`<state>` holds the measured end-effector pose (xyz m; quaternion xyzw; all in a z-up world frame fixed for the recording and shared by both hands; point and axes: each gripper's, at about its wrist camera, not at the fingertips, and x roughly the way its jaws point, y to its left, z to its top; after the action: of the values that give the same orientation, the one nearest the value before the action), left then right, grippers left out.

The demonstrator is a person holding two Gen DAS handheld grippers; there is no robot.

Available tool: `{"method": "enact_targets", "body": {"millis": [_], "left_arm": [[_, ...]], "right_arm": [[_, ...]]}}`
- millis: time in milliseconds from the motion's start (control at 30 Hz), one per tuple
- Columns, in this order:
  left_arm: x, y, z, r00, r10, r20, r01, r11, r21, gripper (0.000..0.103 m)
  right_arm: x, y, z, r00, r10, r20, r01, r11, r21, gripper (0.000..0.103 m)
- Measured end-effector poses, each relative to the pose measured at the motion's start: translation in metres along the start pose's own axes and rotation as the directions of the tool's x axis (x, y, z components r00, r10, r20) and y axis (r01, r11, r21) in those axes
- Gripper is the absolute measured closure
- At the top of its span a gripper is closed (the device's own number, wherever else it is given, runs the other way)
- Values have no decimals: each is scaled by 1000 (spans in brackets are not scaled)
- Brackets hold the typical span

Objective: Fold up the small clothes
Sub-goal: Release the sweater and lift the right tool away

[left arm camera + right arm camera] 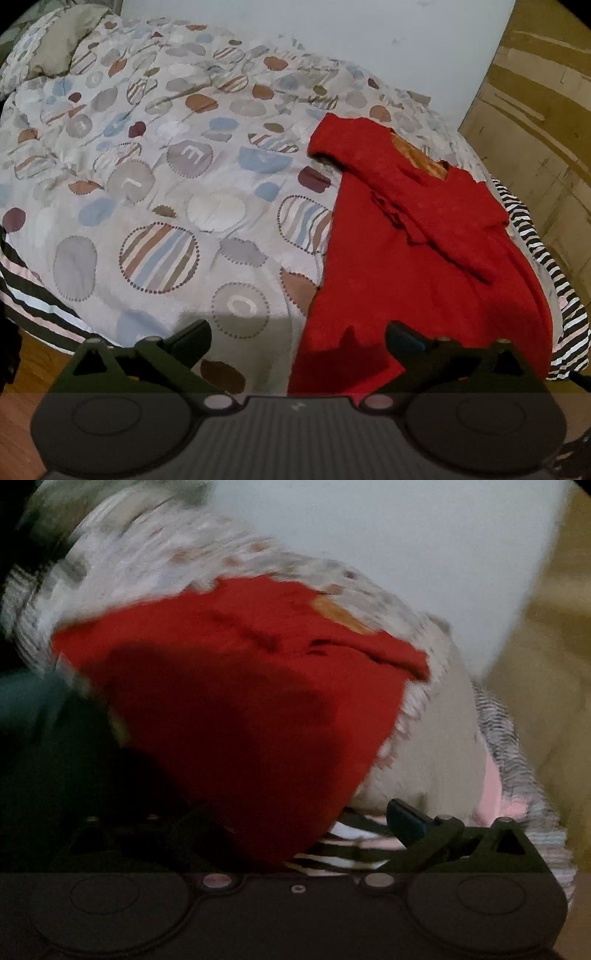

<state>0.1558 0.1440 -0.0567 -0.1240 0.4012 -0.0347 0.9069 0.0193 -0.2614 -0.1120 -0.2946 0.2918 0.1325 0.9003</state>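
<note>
Left gripper: I see my jaws spread wide, nothing between them, low over the bed's near edge.
Red garment: lies flat on the bed's right side, one sleeve folded across its chest, orange lining showing at the neck.
Bedspread: grey, with circles and stripes.
Pillow: far left corner.
Wardrobe: wooden, right.

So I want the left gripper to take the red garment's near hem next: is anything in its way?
Nothing visible. The left gripper is open, with the red garment lying directly ahead on the bedspread.
</note>
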Motion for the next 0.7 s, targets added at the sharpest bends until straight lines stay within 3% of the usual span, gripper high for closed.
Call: {"method": "enact_targets", "body": {"millis": [133,267,367,500,700], "left_arm": [[-1,-3,-1,1000,20,16,-20,1000,-19,1],[-2,-2,-2,1000,28,7,-28,999,-22,1],[-2,-2,-2,999,36,-1,-36,999,-18,1],[-4,-3,-3,999,44,0,-44,999,-12,1],[-5,-5,-6,999,44,0,-44,999,0,1]], "right_arm": [[14,31,-12,998,-40,41,49,974,-222,1],[31,51,-22,986,-133,100,160,926,-342,1],[49,59,-30,974,-190,119,222,892,-394,1],[69,60,-38,965,-238,111,262,879,-398,1],[84,60,-43,922,-344,178,387,809,-443,2]]}}
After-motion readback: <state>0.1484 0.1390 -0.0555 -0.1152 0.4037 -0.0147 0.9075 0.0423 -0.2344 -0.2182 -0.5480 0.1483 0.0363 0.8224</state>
